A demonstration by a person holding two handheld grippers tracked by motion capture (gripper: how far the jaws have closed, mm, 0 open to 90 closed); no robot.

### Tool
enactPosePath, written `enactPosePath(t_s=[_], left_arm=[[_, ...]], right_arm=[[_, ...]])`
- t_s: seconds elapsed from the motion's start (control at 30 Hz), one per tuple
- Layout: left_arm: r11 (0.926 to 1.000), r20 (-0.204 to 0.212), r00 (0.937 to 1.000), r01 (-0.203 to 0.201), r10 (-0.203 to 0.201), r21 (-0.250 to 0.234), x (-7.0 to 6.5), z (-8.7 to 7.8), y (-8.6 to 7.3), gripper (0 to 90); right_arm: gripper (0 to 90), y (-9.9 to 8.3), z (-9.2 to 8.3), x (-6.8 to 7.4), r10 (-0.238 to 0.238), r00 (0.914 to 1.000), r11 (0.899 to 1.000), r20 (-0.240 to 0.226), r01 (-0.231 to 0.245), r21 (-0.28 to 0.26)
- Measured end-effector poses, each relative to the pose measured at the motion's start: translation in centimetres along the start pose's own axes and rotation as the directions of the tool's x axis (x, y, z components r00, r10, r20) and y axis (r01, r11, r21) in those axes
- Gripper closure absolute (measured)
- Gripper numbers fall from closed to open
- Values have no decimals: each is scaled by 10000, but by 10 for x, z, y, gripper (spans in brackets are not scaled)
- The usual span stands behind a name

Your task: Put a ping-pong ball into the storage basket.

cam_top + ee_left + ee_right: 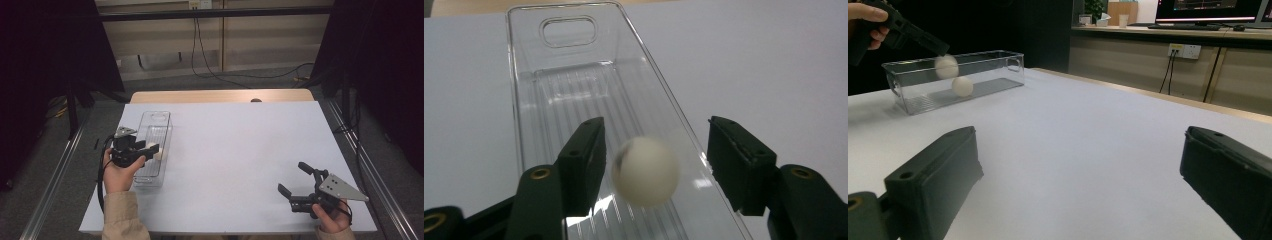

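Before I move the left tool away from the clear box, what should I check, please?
1. Left tool lets go of the white ball: ok, there is a gap on both sides of it.
2. Ball is over the clear box: ok.
3. Ball lies at rest: not ok, it looks blurred and sits above the box floor.
4. Second ball is inside the box: ok.
5. Right tool is open, empty and far from the box: ok.
6. Box stands flat on the table: ok.
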State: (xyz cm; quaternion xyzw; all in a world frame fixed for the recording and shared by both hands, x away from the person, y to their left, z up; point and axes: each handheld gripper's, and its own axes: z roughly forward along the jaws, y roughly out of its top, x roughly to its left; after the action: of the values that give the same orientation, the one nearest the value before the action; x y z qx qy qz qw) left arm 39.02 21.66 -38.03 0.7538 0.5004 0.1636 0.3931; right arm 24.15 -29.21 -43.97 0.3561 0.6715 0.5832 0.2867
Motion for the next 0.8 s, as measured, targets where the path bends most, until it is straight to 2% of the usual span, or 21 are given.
enactPosePath(t_s=[0.2,0.3,0.8], left_arm=[[9998,98,10000,9,-7,-211,-1,-2,-2,332],[9995,76,10000,47,-44,-325,-1,-4,-3,291],[9971,212,9993,-300,316,-702,-6,-10,-7,187]], right_arm=[[17,1,0,0,74,10000,10000,36,-73,-66],[17,1,0,1,-42,10000,10000,6,42,-51],[17,1,0,1,30,10000,10000,48,-29,-60]])
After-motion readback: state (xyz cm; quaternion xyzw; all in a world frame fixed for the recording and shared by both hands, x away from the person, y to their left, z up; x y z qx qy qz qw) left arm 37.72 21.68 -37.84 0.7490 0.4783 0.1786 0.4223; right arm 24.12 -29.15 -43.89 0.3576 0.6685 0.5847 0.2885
